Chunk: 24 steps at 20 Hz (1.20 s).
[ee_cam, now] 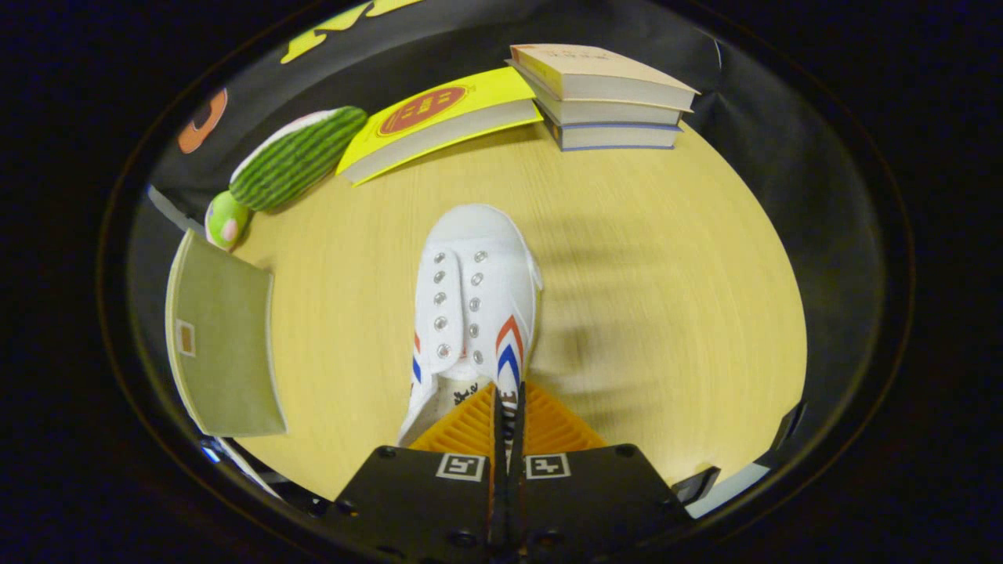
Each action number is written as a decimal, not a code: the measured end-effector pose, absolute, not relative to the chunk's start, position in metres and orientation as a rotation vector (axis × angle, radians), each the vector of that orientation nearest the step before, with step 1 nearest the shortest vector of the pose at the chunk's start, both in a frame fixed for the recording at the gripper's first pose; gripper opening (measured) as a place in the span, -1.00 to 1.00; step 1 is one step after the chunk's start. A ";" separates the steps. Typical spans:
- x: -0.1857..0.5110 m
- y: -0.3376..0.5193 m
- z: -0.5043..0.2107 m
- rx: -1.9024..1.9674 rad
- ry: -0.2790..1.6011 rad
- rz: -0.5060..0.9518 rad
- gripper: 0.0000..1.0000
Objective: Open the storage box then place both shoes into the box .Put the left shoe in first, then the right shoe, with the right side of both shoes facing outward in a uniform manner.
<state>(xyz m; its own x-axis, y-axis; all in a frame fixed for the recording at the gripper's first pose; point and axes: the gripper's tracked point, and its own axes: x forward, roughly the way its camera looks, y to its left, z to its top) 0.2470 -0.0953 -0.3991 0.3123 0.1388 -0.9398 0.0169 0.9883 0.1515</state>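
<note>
Table (666, 313): pale wood top across the middle of the frame, the shoe's shadow falling to its right
Storage box (223, 345): olive fabric panel at the left of the frame, well apart from the shoe; it looks like a lid or side face, and I cannot tell whether it is open
Books (603, 98): a stack of three at the top right, a yellow book (439, 121) leaning beside it at top centre
Watermelon toy (298, 157): striped green plush at the upper left, a small green toy (226, 219) just below it
Shoe (474, 305): white canvas sneaker with metal eyelets, no laces, red and blue chevrons on the side; centre of the frame, toe pointing away from the fingers
Handling: judged light and soft; the canvas collar will fold under a pinch, the rubber sole is the stiffer part, and the shoe may swing from a thin grip
Hold: the heel-side collar is a fair place, a thin wall the fingers can close through
Gripper (501, 407): lower centre, fingers brought together and clamped on the shoe's rear collar wall
</note>
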 end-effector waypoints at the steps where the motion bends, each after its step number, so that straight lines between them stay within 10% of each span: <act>1: 0.242 -0.092 -0.394 0.174 1.260 0.091 -0.89; 24: 0.194 0.159 -0.171 0.398 1.010 0.345 -0.89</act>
